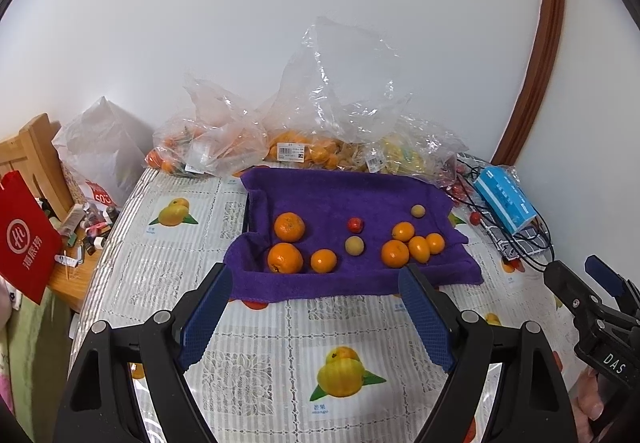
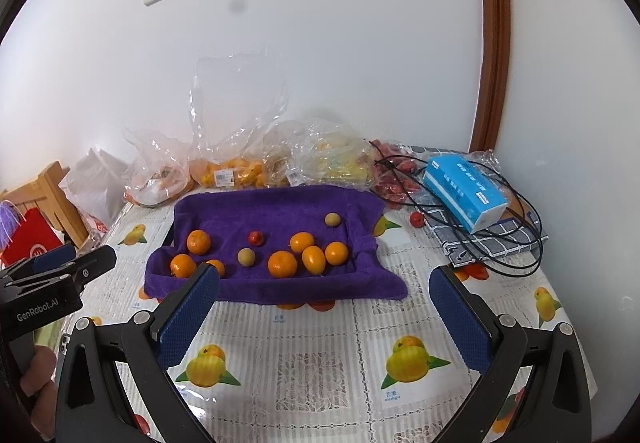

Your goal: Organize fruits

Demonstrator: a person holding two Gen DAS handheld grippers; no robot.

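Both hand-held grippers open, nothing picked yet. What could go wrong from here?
1. The fruits on the purple towel sit close: the oval orange fruit touches its round neighbours, so a grasp may knock them rolling.
2. The small red fruit and brown fruit may slip from the wide-open right hand-held gripper.
3. The black cable loops at the right and could snag an arm.

Right gripper (image 2: 324,283) gapes wide above a fruit-print tabletop (image 2: 320,355). Ahead, a purple towel (image 2: 276,203) holds oranges (image 2: 282,264), two tan fruits and one red. Left gripper (image 2: 76,263) sits at left edge.
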